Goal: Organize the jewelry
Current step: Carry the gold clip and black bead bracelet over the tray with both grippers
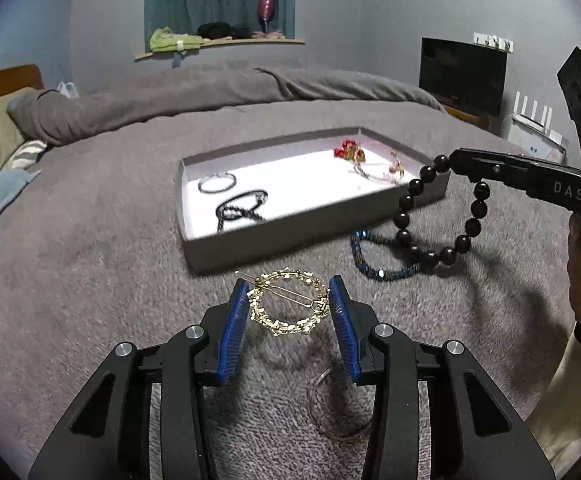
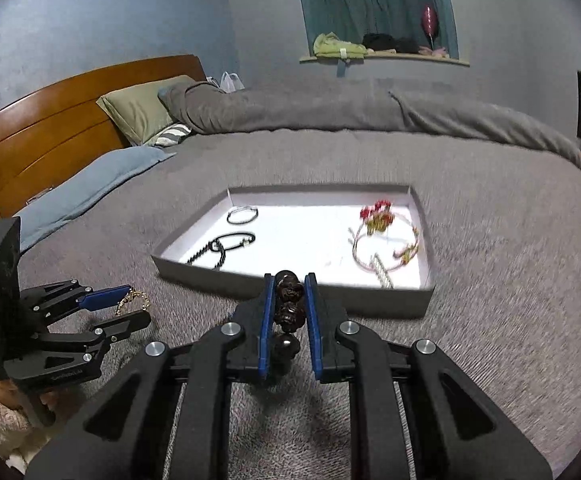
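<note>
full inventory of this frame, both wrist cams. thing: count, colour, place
tray: 1, grey walls, white floor, on bed
thin bangle: 1, silver, in tray, far left
black cord bracelets: looks like 2, tangled, in tray, near left
red-flower hoop: 1, pale with red and gold, in tray, right
blue beaded bracelet: 1, on bedspread beside tray
thin ring: 1, clear or silver, on bedspread under left gripper
gold wreath clip: 1, between left fingers
dark bead bracelet: 1, hanging from right gripper
left gripper: contact unclear
right gripper: shut on beads
</note>
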Demonstrator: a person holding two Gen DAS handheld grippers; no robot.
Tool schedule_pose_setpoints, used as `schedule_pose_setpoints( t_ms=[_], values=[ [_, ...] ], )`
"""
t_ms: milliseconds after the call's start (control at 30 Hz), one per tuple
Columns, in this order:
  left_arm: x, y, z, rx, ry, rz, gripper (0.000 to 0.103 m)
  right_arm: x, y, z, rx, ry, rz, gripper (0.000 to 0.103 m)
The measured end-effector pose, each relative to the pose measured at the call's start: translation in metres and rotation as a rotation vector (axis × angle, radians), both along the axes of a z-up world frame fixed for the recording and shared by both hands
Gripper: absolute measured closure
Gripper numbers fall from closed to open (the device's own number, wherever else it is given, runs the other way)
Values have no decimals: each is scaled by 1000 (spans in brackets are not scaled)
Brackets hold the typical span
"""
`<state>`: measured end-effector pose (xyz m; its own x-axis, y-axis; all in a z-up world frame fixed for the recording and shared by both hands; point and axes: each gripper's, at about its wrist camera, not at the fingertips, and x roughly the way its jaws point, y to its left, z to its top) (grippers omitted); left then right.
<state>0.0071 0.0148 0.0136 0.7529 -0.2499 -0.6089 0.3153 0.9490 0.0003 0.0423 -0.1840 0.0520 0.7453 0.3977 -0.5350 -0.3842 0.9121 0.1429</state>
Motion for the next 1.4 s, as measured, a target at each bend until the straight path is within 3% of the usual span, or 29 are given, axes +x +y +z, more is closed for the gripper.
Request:
schedule_pose_setpoints(
  t_ms=[333, 467, 833, 1067, 1200, 1400],
  values=[
    [40, 3, 39, -20, -64, 0, 60, 24, 4, 39, -119, -73, -1, 88],
    [65, 2, 41, -27, -35, -18, 60, 39, 6, 44, -132, -59, 11, 88],
    [157, -7, 49, 42, 47, -101, 60, 114, 28, 61, -177, -28, 13, 88],
    [205, -24, 33, 109, 137, -113, 60, 173, 44, 42, -125, 40, -2, 88],
    [223, -32, 27, 103, 190, -112, 60, 200, 50, 24, -100, 90, -15, 88],
    [241, -45, 12, 142, 251, -103, 60, 226, 49, -7, -195, 185, -69, 88]
  ],
)
